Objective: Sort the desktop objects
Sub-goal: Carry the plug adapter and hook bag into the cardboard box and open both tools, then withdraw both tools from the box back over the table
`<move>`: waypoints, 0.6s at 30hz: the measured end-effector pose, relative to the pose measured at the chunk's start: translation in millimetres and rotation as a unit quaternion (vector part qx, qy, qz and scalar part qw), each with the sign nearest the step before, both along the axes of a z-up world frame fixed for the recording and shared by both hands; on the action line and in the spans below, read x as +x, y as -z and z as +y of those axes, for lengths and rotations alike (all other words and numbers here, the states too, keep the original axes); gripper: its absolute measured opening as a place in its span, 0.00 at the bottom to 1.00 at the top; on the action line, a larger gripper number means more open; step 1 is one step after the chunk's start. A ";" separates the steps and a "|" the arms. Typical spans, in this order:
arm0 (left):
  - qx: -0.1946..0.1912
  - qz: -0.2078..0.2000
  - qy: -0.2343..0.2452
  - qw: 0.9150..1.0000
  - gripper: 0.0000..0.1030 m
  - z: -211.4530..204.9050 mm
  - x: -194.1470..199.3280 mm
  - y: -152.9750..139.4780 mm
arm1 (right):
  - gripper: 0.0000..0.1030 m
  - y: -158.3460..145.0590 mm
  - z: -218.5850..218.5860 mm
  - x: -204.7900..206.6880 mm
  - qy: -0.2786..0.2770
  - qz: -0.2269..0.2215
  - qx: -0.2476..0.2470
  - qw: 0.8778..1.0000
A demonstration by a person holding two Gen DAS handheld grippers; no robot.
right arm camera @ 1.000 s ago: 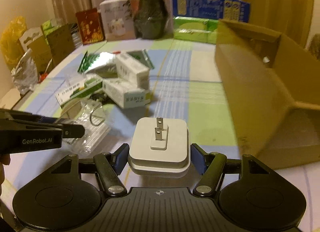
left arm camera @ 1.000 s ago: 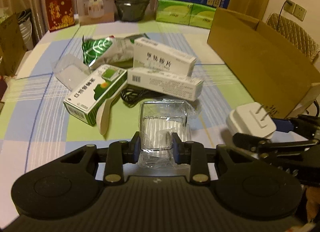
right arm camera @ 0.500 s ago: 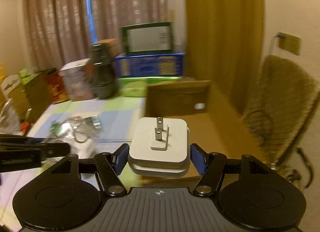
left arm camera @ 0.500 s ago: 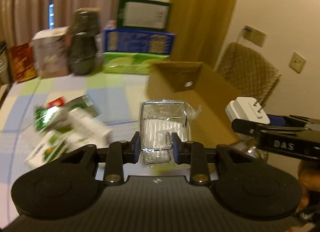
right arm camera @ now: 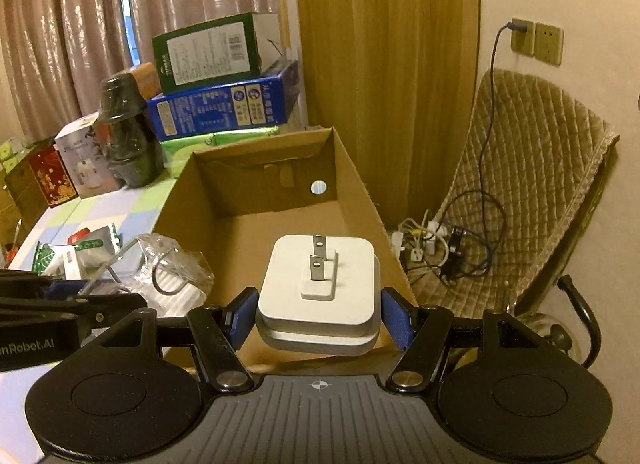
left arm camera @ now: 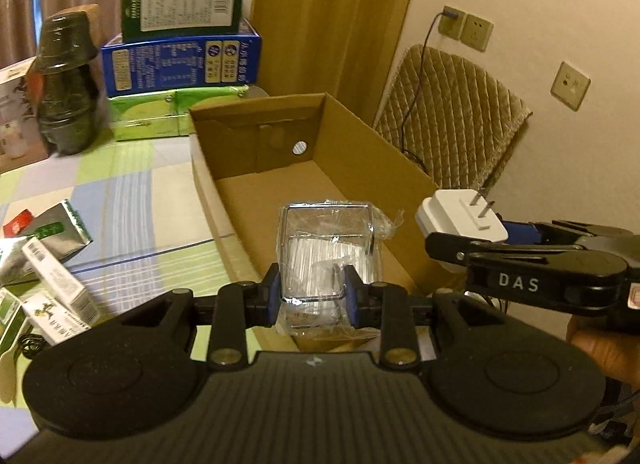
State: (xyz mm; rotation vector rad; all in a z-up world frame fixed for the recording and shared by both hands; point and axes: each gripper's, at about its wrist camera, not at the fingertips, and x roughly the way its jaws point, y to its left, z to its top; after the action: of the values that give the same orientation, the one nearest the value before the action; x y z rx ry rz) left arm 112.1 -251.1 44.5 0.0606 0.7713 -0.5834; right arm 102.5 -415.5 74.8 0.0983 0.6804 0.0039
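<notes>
A second ago both tools hung over the tabletop (left arm camera: 160,192), the left tool (left arm camera: 312,296) above the heap of medicine boxes (left arm camera: 60,288) with its clear wrapped packet (left arm camera: 328,252), and the right tool (right arm camera: 318,318) beside the cardboard box (right arm camera: 224,200) with its white charger (right arm camera: 320,284). Since then both have swung to the right and risen, so each view now looks down into the open cardboard box, and packet and charger hang above its near end. The medicine boxes have slid off to the lower left of the left wrist view.

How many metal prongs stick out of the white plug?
2. Both prongs stand side by side on the face of the white plug, which the right gripper holds over the cardboard box.
</notes>
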 end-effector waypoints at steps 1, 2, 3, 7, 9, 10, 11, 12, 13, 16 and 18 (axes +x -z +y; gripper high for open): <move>0.001 0.001 0.002 1.000 0.25 -0.2 0.4 1.0 | 0.61 2.1 -0.6 1.5 -0.001 0.002 0.001 1.000; 0.003 0.003 0.003 1.000 0.25 -2.3 2.4 3.6 | 0.61 4.3 -1.0 2.4 0.000 0.003 0.002 1.000; 0.004 0.005 0.003 1.000 0.25 -3.3 3.7 6.1 | 0.61 6.3 -1.9 4.0 0.002 0.007 0.003 1.000; -0.003 0.010 -0.001 1.000 0.26 -2.6 9.4 10.8 | 0.61 12.1 -4.7 6.5 0.008 0.010 0.006 1.000; -0.003 0.013 -0.003 1.000 0.26 -3.3 12.1 13.6 | 0.61 14.0 -5.2 6.5 0.009 0.011 0.006 1.000; -0.004 0.016 -0.003 1.000 0.27 -3.5 13.4 14.6 | 0.61 14.8 -5.4 6.6 0.010 0.011 0.007 1.000; -0.006 0.017 0.000 1.000 0.29 -3.7 13.8 15.8 | 0.61 15.2 -6.0 6.7 0.009 0.010 0.008 1.000; -0.010 0.016 -0.002 1.000 0.29 -3.0 13.9 16.0 | 0.61 15.3 -6.5 6.4 0.012 0.007 0.007 1.000; -0.014 0.014 -0.003 1.000 0.30 -1.9 13.5 15.7 | 0.61 15.3 -7.1 6.2 0.012 0.006 0.008 1.000; -0.022 0.008 -0.007 1.000 0.37 1.8 10.9 11.4 | 0.63 13.5 -10.0 1.9 0.016 0.001 0.019 1.000; -0.024 0.000 -0.009 1.000 0.37 6.4 6.4 6.6 | 0.64 8.2 -11.7 -6.3 0.023 -0.008 0.024 0.999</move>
State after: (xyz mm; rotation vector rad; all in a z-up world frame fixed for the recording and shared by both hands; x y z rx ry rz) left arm 118.5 -244.7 37.9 0.0105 0.7563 -0.5848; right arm 96.2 -427.2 66.6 0.1598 0.6612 -0.0242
